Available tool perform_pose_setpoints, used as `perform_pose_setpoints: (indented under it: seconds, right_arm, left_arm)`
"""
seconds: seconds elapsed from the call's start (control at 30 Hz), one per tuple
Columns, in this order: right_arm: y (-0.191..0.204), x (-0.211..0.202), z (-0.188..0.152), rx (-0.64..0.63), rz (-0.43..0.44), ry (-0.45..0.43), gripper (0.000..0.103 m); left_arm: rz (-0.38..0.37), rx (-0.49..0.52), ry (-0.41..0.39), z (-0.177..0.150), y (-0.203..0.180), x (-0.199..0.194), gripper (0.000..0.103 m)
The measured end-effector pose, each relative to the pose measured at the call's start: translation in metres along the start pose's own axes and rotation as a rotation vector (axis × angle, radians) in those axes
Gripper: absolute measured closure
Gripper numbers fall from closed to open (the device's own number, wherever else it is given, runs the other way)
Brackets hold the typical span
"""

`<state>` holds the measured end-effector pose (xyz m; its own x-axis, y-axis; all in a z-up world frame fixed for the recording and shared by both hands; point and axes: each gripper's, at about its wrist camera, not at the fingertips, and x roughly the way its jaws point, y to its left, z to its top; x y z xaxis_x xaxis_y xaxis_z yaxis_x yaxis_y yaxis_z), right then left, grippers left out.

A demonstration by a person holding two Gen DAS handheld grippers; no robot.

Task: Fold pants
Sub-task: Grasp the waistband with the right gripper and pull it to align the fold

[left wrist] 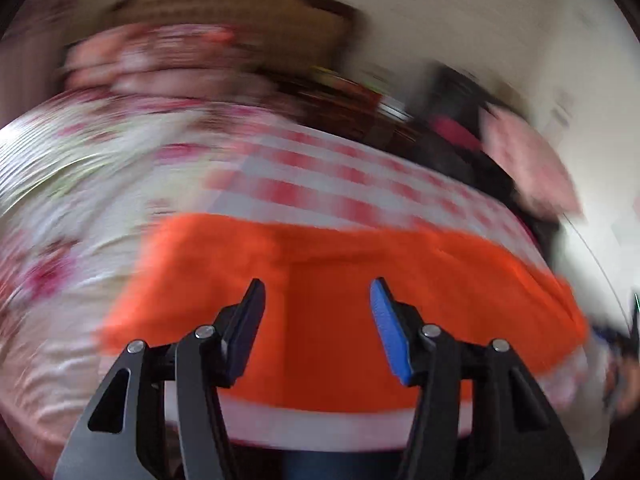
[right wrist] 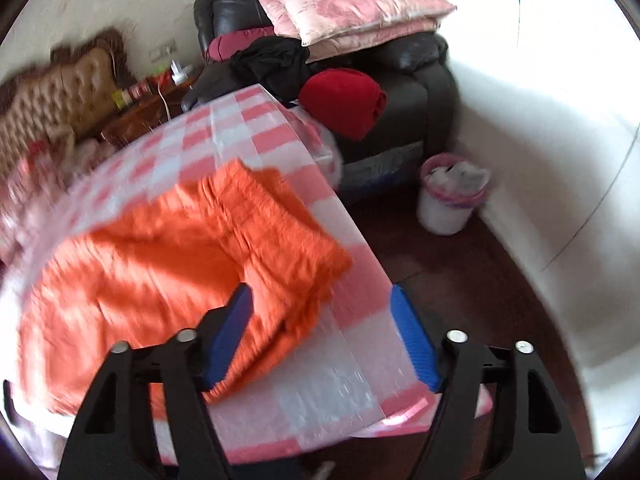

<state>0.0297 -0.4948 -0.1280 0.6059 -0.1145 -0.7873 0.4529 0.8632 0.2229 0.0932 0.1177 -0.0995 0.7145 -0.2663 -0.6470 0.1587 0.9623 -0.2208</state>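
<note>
The orange pants [right wrist: 168, 256] lie spread on a table with a pink and white checked cloth [right wrist: 248, 136], with a folded, layered part toward the table's right edge. In the left wrist view the pants [left wrist: 320, 280] show as a blurred orange sheet across the table. My left gripper [left wrist: 318, 292] is open and empty above the near part of the pants. My right gripper [right wrist: 322, 300] is open and empty above the pants' right edge and the cloth near the table's near right corner.
A black armchair [right wrist: 424, 92] behind the table holds pink pillows [right wrist: 352, 4], dark clothes and a red bundle [right wrist: 344, 104]. A white bin [right wrist: 448, 200] stands on the dark floor to the right. A floral bed [left wrist: 80, 184] lies to the left. A wooden side table [right wrist: 144, 112] stands behind.
</note>
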Motion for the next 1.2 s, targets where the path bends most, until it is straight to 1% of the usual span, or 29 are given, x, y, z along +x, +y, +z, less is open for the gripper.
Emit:
perform_pose_setpoints:
  seconds: [0.03,0.1,0.13,0.17,0.23,0.27,0.3,0.37,0.43,0.47,0.5,0.53,0.57,0.63,0.67,0.7,0.73,0.77,0.83,0.87,0.9,0.93,1.0,1.03,1.07,1.1,1.13,1.17,1.2]
  right_arm:
    - [-0.002,0.000,0.011,0.008,0.030,-0.003,0.039]
    - [0.003,0.003,0.030,-0.036,0.057,0.009,0.039]
    - [0.007,0.004,0.039,-0.057,0.072,0.011,0.039]
    - [0.010,0.004,0.048,-0.068,0.087,0.009,0.039]
    - [0.022,0.009,0.069,-0.117,0.132,0.036,0.039]
    - [0.028,0.010,0.074,-0.146,0.139,0.042,0.039]
    - [0.039,0.013,0.083,-0.196,0.136,0.044,0.039]
    - [0.060,0.027,0.093,-0.288,0.145,0.088,0.039]
    - [0.084,0.042,0.095,-0.375,0.160,0.120,0.039]
    - [0.100,0.050,0.093,-0.433,0.162,0.137,0.039]
    - [0.112,0.058,0.091,-0.481,0.165,0.155,0.039]
    - [0.124,0.067,0.090,-0.526,0.171,0.176,0.042]
    - [0.143,0.080,0.086,-0.593,0.185,0.207,0.046]
    - [0.169,0.097,0.082,-0.682,0.197,0.236,0.047]
    - [0.181,0.108,0.079,-0.724,0.198,0.250,0.051]
    - [0.190,0.119,0.076,-0.760,0.176,0.263,0.056]
    - [0.195,0.129,0.072,-0.793,0.124,0.265,0.070]
    - [0.194,0.140,0.073,-0.795,0.054,0.254,0.072]
    - [0.183,0.146,0.086,-0.687,0.042,0.232,0.073]
    - [0.180,0.147,0.089,-0.661,0.009,0.215,0.088]
    - [0.176,0.152,0.091,-0.659,-0.151,0.164,0.088]
    - [0.170,0.155,0.094,-0.625,-0.185,0.151,0.088]
    - [0.151,0.148,0.105,-0.462,-0.088,0.175,0.088]
    - [0.147,0.135,0.108,-0.424,-0.063,0.139,0.086]
    - [0.146,0.118,0.110,-0.410,-0.036,0.093,0.081]
    - [0.147,0.104,0.109,-0.410,0.000,0.075,0.080]
    - [0.151,0.093,0.106,-0.421,0.042,0.077,0.078]
    - [0.157,0.087,0.102,-0.440,0.080,0.086,0.072]
    - [0.170,0.080,0.092,-0.495,0.138,0.108,0.067]
  left_arm:
    - [-0.076,0.088,0.030,-0.002,-0.039,0.012,0.049]
    - [-0.259,0.291,0.089,-0.013,-0.130,0.036,0.050]
    - [-0.310,0.362,0.096,-0.021,-0.161,0.044,0.051]
    - [-0.376,0.473,0.108,-0.032,-0.206,0.055,0.052]
    - [-0.450,0.588,0.136,-0.047,-0.257,0.072,0.057]
    - [-0.471,0.610,0.147,-0.052,-0.272,0.079,0.057]
    - [-0.485,0.633,0.170,-0.058,-0.287,0.090,0.057]
    - [-0.462,0.679,0.204,-0.069,-0.303,0.108,0.057]
    - [-0.481,0.693,0.257,-0.078,-0.309,0.123,0.058]
    - [-0.465,0.703,0.282,-0.084,-0.312,0.129,0.061]
    - [-0.457,0.715,0.293,-0.088,-0.312,0.132,0.069]
    - [-0.447,0.715,0.300,-0.090,-0.312,0.136,0.074]
    - [-0.448,0.700,0.302,-0.089,-0.310,0.138,0.076]
    - [-0.459,0.660,0.319,-0.085,-0.307,0.142,0.082]
    - [-0.464,0.644,0.326,-0.084,-0.305,0.144,0.083]
    - [-0.464,0.639,0.325,-0.085,-0.305,0.146,0.085]
    - [-0.463,0.630,0.326,-0.085,-0.304,0.146,0.086]
    - [-0.463,0.620,0.329,-0.085,-0.303,0.146,0.086]
    - [-0.457,0.608,0.328,-0.085,-0.303,0.147,0.087]
    - [-0.452,0.611,0.321,-0.088,-0.303,0.144,0.087]
    - [-0.450,0.611,0.316,-0.089,-0.303,0.143,0.087]
    - [-0.456,0.602,0.315,-0.089,-0.301,0.143,0.087]
    - [-0.473,0.566,0.326,-0.085,-0.299,0.143,0.085]
    - [-0.483,0.538,0.335,-0.083,-0.296,0.143,0.082]
    - [-0.507,0.505,0.347,-0.080,-0.292,0.143,0.082]
    - [-0.517,0.489,0.348,-0.078,-0.290,0.141,0.081]
    - [-0.539,0.459,0.346,-0.074,-0.285,0.136,0.081]
    - [-0.554,0.425,0.338,-0.070,-0.280,0.132,0.081]
    - [-0.556,0.395,0.330,-0.065,-0.275,0.130,0.081]
